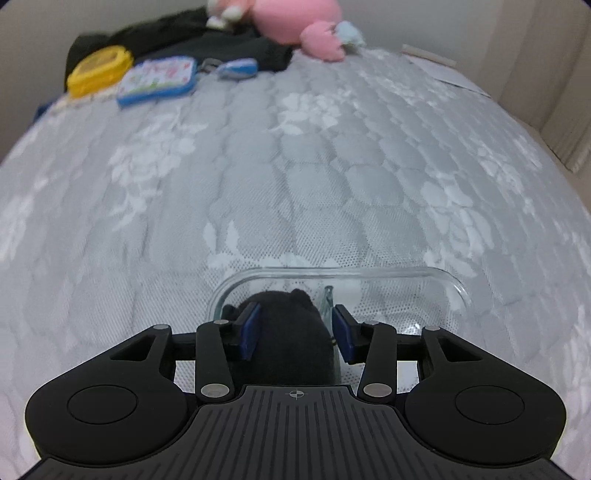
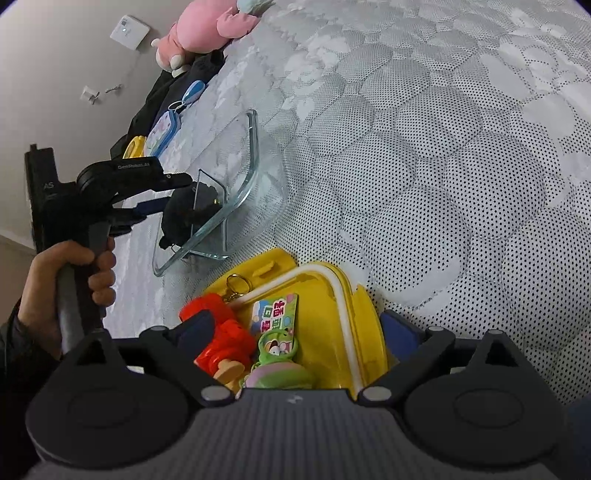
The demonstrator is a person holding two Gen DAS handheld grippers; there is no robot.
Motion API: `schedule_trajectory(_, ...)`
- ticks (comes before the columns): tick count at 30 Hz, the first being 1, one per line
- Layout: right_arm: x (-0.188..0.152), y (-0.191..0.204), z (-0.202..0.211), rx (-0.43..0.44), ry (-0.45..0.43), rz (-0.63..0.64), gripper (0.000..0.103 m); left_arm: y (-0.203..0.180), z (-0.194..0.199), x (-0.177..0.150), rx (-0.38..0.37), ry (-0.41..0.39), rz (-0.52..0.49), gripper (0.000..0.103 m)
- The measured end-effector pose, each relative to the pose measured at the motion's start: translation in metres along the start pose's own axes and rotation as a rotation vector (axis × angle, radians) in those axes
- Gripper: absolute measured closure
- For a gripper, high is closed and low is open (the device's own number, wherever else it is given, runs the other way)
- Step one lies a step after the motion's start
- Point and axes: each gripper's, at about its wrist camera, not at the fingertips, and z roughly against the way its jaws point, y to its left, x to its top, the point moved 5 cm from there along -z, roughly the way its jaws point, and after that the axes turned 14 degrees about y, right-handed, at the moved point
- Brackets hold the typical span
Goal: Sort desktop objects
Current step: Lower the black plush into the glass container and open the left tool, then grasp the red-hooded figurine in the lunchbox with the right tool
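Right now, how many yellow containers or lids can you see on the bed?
2: a yellow box holding toys just ahead of the right gripper, and a yellow lid or box far back beside the dark clothing. Others may be hidden.

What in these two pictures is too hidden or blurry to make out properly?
- Black soft thing, left wrist view: left claw covers its sides; its kind is unclear.
- Pink plush toy, left wrist view: blurred, cut off by the top edge.
- Right claw, right wrist view: one fingertip hidden behind the yellow box.
- Green keychain toy, right wrist view: its lower part hidden by the claw's body.
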Motion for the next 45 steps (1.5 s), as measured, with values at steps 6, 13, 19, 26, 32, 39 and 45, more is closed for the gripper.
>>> schedule_trajectory(6,0.0,0.005,0.003,-0.025,-0.052,0.043,0.007,0.024,0.058,-0.057,-0.117,-0.077,0.074,0.045)
schedule_trajectory(13,-0.02,0.048,0.016,-0.221,-0.235,0.381,0.001,0.066,0.066,-0.15,-0.19,0.0,0.2,0.028)
schedule_trajectory(19,-0.049,0.087,-0.003,-0.38,-0.227,0.654,0.004,0.078,0.058,-0.174,-0.145,0.063,0.256,0.015)
schedule_trajectory(26,-0.064,0.124,-0.046,-0.504,-0.156,0.892,0.012,0.069,0.055,-0.178,-0.087,0.086,0.156,0.009)
schedule_trajectory(32,-0.048,0.13,-0.076,-0.479,-0.079,0.839,0.042,0.072,0.045,-0.178,-0.085,0.113,0.163,0.009)
schedule_trajectory(39,-0.035,0.124,-0.096,-0.486,-0.015,0.833,0.048,0.071,0.039,-0.172,-0.044,0.107,0.127,0.009)
schedule_trajectory(45,-0.035,0.119,-0.084,-0.465,0.006,0.79,0.049,0.073,0.035,-0.17,-0.056,0.111,0.119,0.009)
